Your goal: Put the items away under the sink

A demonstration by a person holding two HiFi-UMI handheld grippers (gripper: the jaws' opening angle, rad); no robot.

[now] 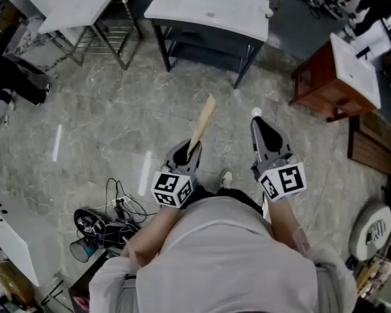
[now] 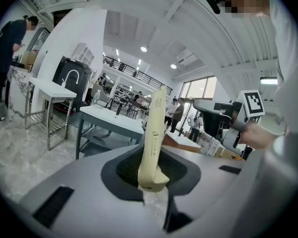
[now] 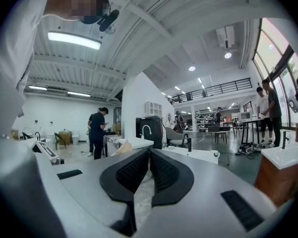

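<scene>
**Left claw carries the stick; the sink counter lies ahead**

The white-topped sink counter (image 1: pixel 208 10) stands well apart from the person, straight ahead across the stone floor. Its dark frame is open at the front, with a low shelf (image 1: pixel 202 47) under the basin. Whether anything lies on that shelf cannot be made out.

A wooden sink cabinet (image 1: pixel 322 78) stands off to the right.

The left claw (image 1: pixel 185 154) is pinching a long, flat, cream-coloured stick (image 1: pixel 202 124) by its lower end. The stick's long axis runs up and forward, toward the counter, so the left hand likely does the stowing.

The right claw (image 1: pixel 266 134) is held beside it at about the same reach, pressed together on nothing.
</scene>
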